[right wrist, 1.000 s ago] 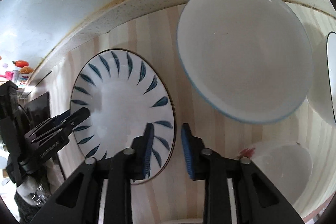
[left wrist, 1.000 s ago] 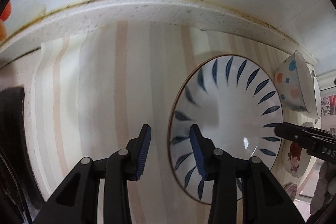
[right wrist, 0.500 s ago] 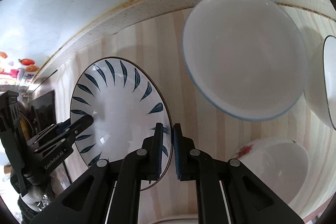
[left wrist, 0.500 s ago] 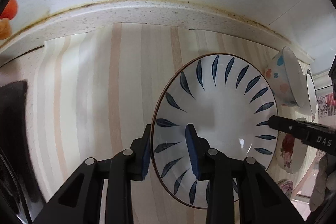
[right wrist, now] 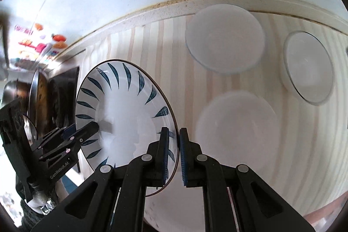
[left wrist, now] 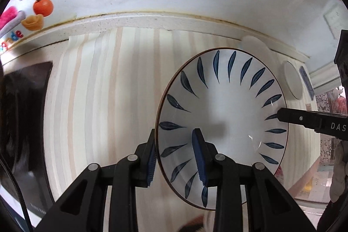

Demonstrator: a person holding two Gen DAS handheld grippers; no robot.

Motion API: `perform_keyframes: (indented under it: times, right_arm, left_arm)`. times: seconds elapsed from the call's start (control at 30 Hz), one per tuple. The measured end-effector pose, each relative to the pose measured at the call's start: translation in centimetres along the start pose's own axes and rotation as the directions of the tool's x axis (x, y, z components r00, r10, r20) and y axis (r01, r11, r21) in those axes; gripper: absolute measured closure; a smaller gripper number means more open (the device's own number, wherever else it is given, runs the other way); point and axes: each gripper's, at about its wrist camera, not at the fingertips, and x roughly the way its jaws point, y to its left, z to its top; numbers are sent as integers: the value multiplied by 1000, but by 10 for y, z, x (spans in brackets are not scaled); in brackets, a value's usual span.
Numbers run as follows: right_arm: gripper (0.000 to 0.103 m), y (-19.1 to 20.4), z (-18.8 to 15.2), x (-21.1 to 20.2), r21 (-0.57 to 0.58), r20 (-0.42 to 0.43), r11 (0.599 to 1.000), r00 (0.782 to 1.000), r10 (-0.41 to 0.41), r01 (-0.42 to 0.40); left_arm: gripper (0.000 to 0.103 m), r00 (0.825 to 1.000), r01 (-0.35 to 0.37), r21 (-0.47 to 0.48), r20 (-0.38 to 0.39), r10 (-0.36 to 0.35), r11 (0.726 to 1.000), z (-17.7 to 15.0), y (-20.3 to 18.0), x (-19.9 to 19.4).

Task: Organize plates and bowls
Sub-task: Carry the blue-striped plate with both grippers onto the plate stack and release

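- Left wrist view: the left gripper [left wrist: 176, 153] straddles the near rim of a round white ceramic plate with dark-blue leaf strokes and a thin brown edge [left wrist: 224, 105]; one blue pad lies under the rim and one over the plate's face, grasping it.
- Same view: the right gripper [left wrist: 280, 115] reaches in from the right and meets the plate's opposite rim.
- Right wrist view: the right gripper [right wrist: 173, 151] is clenched on the plate [right wrist: 121, 114] edge, which passes between its blue pads; the plate appears tilted above the pale striped wood-pattern surface [right wrist: 152, 47].
- Right wrist view: the left gripper [right wrist: 87, 131] touches the plate's far rim.
- On the surface, well apart from the plate: a plain white round plate with a bluish rim [right wrist: 225, 38], a white bowl with a dark rim line [right wrist: 307, 67], and a blurred white bowl [right wrist: 237, 123].
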Motion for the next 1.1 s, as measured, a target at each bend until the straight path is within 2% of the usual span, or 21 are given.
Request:
perform_keyframes:
  times: [0.3, 0.6, 0.8, 1.1]
  right_arm:
    - [92, -44, -80, -28, -19, -20, 1000, 1000, 10, -10]
    - [92, -84, -136, -15, 6, -67, 1000, 998, -2, 3]
    - [92, -100, -154, 3, 18, -86, 1000, 996, -16, 18]
    - [92, -106, -159, 22, 12, -115, 1000, 993, -23, 24]
  left_arm:
    - [75, 1000, -1, 12, 21, 1, 1000, -60, -52, -12]
    - [75, 1000, 3, 27, -6, -3, 1000, -105, -89, -2]
    - [75, 999, -17, 35, -48, 18, 999, -122, -96, 21]
    - [74, 995, -43, 30, -89, 45, 999, -131, -97, 40]
